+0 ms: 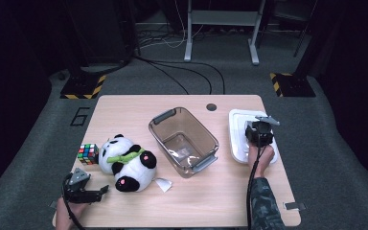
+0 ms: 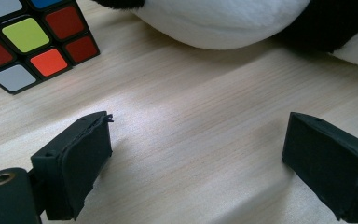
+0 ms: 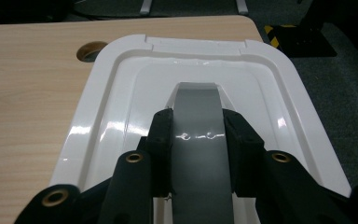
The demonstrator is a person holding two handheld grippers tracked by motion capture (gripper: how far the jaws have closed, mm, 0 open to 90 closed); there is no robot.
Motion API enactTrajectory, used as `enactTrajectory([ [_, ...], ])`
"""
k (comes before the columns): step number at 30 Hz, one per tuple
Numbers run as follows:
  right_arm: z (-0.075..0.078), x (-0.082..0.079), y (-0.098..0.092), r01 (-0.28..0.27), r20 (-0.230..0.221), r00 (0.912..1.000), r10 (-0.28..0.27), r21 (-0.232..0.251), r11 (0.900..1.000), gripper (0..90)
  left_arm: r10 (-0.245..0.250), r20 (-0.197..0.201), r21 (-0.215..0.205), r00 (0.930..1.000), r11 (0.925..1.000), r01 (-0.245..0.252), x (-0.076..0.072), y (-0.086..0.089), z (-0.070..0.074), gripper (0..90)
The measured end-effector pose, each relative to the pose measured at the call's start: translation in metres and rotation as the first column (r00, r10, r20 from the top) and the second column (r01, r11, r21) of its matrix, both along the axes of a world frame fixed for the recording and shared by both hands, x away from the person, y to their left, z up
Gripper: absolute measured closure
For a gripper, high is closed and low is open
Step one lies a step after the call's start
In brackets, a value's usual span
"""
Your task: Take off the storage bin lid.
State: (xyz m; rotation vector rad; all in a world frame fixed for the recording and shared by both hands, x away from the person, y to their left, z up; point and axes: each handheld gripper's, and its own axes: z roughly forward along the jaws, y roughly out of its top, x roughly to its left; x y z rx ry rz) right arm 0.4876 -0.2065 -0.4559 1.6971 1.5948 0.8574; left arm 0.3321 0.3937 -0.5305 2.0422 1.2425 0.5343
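Left hand-held gripper (image 1: 96,193): low at the near-left corner of the surface (image 1: 230,196), jaws spread wide, nothing between them. In its own view the panda plush (image 2: 223,23) lies just ahead and the puzzle cube (image 2: 28,42) ahead to the left, both apart from the jaws.

Right hand-held gripper (image 3: 198,135): jaws pressed against the two sides of the grey handle (image 3: 198,116) of the white lid (image 3: 121,93), which lies flat at the right edge of the surface. The handle's long axis runs away from the person, in line with the jaws. This hand is judged the working one.

Clear bin (image 1: 184,140): open, empty, mid-surface, to the left of the lid, its long axis skewed against the lid's. Judgement: the lid must travel left and turn to match. Open room lies between lid and bin; the surface edge is close on the right.
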Motion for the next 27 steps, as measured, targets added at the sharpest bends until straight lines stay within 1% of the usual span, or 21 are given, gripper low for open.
enactTrajectory([
  [1,-0.007,0.002,0.0,-0.004,-0.011,0.9999,0.004,-0.005,1.0,66.3,-0.001,0.001,0.0,1.0,1.0,0.001,0.0,0.0,0.0,7.7],
  [2,-0.011,0.003,0.001,-0.003,-0.017,0.9998,0.003,-0.006,1.0,66.2,0.0,0.0,0.0,1.0,1.0,0.0,0.0,0.0,0.0,7.7],
  [3,-0.011,0.003,0.001,-0.003,-0.017,0.9998,0.003,-0.006,1.0,66.2,0.0,0.0,0.0,1.0,1.0,0.0,0.0,0.0,0.0,7.7],
  [5,-0.02,0.005,0.001,0.006,-0.031,0.9995,-0.006,-0.004,1.0,66.3,0.0,0.001,-0.001,1.0,1.0,0.0,0.0,0.0,0.0,7.7],
  [6,-0.02,0.005,0.001,0.006,-0.031,0.9995,-0.006,-0.004,1.0,66.3,0.0,0.001,-0.001,1.0,1.0,0.0,0.0,0.0,0.0,7.7],
  [8,-0.025,0.006,0.001,0.006,-0.036,0.9993,-0.006,-0.003,1.0,66.3,0.0,0.0,0.0,1.0,1.0,0.0,0.0,0.0,0.0,7.7],
  [9,-0.029,0.007,0.001,0.004,-0.047,0.9989,-0.004,0.002,1.0,66.2,0.0,0.0,-0.001,1.0,1.0,0.0,0.0,0.0,0.0,7.7],
  [12,-0.034,0.007,0.001,0.005,-0.056,0.9984,-0.005,0.0,1.0,66.2,0.0,0.0,0.0,1.0,1.0,0.0,0.0,0.0,0.0,7.7],
  [16,-0.039,0.007,0.0,-0.001,-0.062,0.9981,0.001,-0.007,1.0,66.2,0.001,0.004,-0.002,1.0,1.0,-0.001,0.0,0.0,0.0,7.7],
  [17,-0.04,0.007,0.0,0.001,-0.065,0.9979,-0.001,-0.009,1.0,66.1,-0.002,-0.003,-0.001,1.0,1.0,0.002,0.0,0.0,0.0,7.7],
  [18,-0.04,0.007,-0.001,0.005,-0.069,0.9976,-0.006,-0.003,1.0,65.4,-0.001,0.001,-0.003,1.0,1.0,0.001,0.0,0.0,0.0,7.8],
  [19,-0.039,0.007,-0.002,-0.002,-0.066,0.9978,0.002,0.004,1.0,56.9,0.004,0.013,-0.008,0.9999,1.0,-0.004,0.0,0.0,-0.001,7.8],
  [20,-0.037,0.005,-0.003,-0.006,-0.061,0.9981,0.007,0.017,1.0,47.4,0.003,0.011,-0.007,0.9999,1.0,-0.003,0.0,0.0,-0.001,7.8],
  [21,-0.032,0.003,-0.003,-0.017,-0.057,0.9982,0.018,0.028,0.999,39.8,0.004,0.011,-0.007,0.9999,1.0,-0.003,0.0,0.0,-0.001,7.8],
  [22,-0.028,-0.001,-0.003,-0.03,-0.052,0.9981,0.033,0.048,0.998,29.9,0.004,0.012,-0.007,0.9999,1.0,-0.004,0.0,0.0,-0.001,7.8],
  [23,-0.023,-0.006,-0.003,-0.045,-0.044,0.9978,0.049,0.073,0.996,25.1,0.003,0.011,-0.007,0.9999,1.0,-0.003,0.0,0.0,-0.001,7.8],
  [24,-0.018,-0.011,-0.002,-0.064,-0.034,0.9972,0.067,0.085,0.994,20.5,0.004,0.013,-0.007,0.9999,1.0,-0.004,0.0,-0.001,-0.001,7.8],
  [25,-0.014,-0.017,-0.001,-0.077,-0.025,0.9966,0.079,0.086,0.993,16.2,0.003,0.011,-0.006,0.9999,1.0,-0.003,0.0,-0.001,-0.001,7.9],
  [27,-0.006,-0.029,0.001,-0.115,-0.005,0.9933,0.116,0.089,0.989,14.6,0.003,0.012,-0.004,0.9999,1.0,-0.003,0.0,-0.001,-0.001,8.0],
])
